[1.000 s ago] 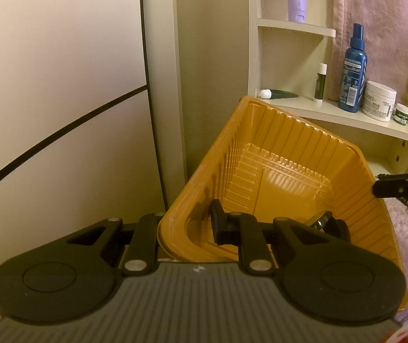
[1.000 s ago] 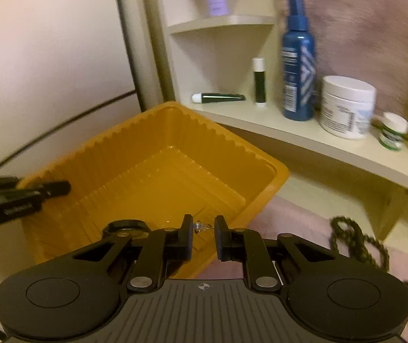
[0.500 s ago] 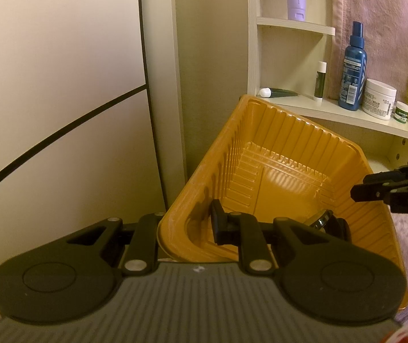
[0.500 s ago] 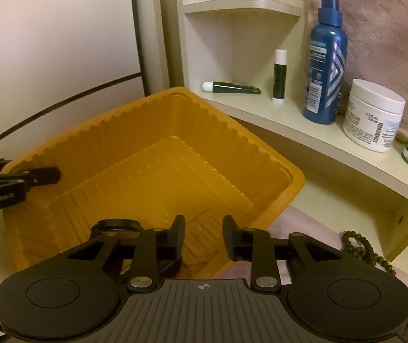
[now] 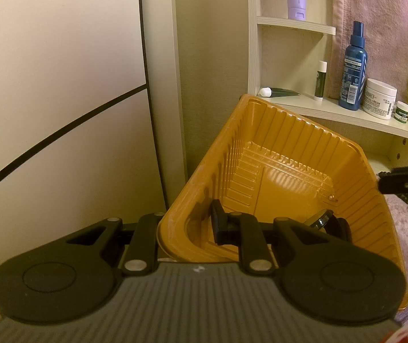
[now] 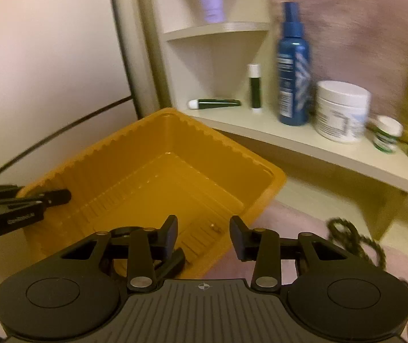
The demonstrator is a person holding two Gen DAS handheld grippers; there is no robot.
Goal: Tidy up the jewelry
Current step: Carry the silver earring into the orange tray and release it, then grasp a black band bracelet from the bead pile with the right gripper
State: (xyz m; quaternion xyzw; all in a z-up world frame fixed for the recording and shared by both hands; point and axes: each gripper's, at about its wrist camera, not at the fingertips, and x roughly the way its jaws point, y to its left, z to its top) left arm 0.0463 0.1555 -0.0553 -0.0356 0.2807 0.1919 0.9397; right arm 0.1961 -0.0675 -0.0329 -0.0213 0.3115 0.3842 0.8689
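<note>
My left gripper (image 5: 187,228) is shut on the near wall of the orange ribbed tray (image 5: 289,137), one finger outside and one inside. A small earring (image 5: 332,198) lies on the tray floor, next to a dark round piece with a shiny rim (image 5: 322,218). My right gripper (image 6: 204,234) hovers over the tray's (image 6: 204,143) near right corner, its jaws opening with nothing between them; the earring (image 6: 214,226) lies below the gap. A dark beaded necklace (image 6: 352,237) rests on the pink cloth to the right. The left gripper (image 6: 58,195) shows at the tray's left rim.
A shelf (image 6: 304,143) behind the tray carries a blue spray bottle (image 6: 292,71), a white cream jar (image 6: 341,111), a lip balm stick (image 6: 255,85), a green tube (image 6: 215,103) and a small jar (image 6: 387,134). A pale wall panel (image 5: 61,85) stands at the left.
The right gripper opened and let go of the small earring, which now lies in the tray. The right gripper drew back a little. The left gripper kept still on the tray.
</note>
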